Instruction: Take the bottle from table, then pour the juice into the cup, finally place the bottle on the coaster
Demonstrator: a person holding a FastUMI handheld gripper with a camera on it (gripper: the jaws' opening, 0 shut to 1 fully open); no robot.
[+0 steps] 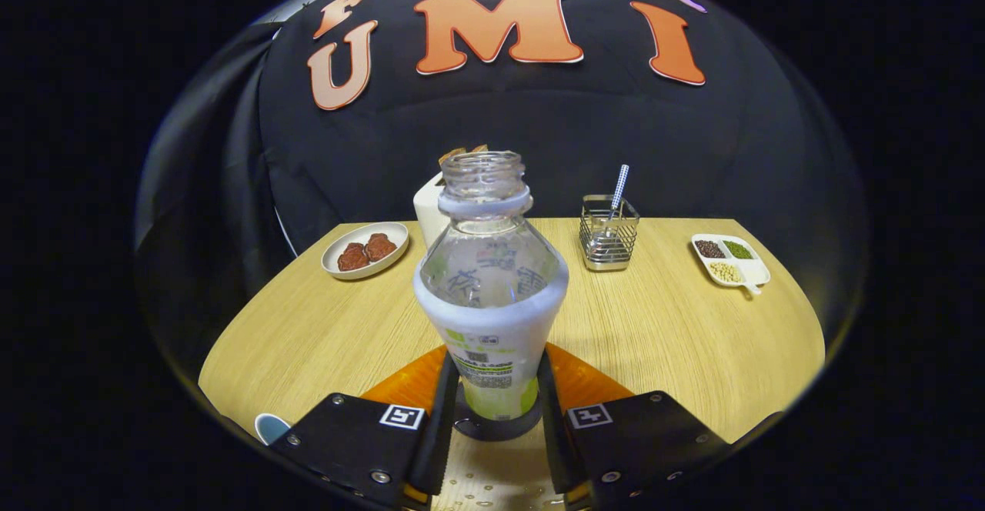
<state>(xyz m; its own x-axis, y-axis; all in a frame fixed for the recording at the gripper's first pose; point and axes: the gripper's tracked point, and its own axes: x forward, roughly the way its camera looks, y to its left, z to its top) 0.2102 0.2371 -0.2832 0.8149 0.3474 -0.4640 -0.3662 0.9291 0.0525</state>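
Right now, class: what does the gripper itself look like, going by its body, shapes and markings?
The gripper has two flat, dark, angular body plates with small screws. Each plate carries a square black-and-white marker near its inner edge. Two slim, straight fingers run forward from the plates, with orange parts behind them.

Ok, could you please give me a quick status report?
Claw shut on juice bottle, upright, uncapped. Bottle base over dark coaster. Cup rim beside left finger. Path clear.

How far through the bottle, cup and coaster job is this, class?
Taking looks done: the claw grips the bottle between both fingers. In hand: the uncapped bottle stands upright over a dark round coaster. Whether juice was poured cannot be told; only the rim of the cup shows. Left: letting go.
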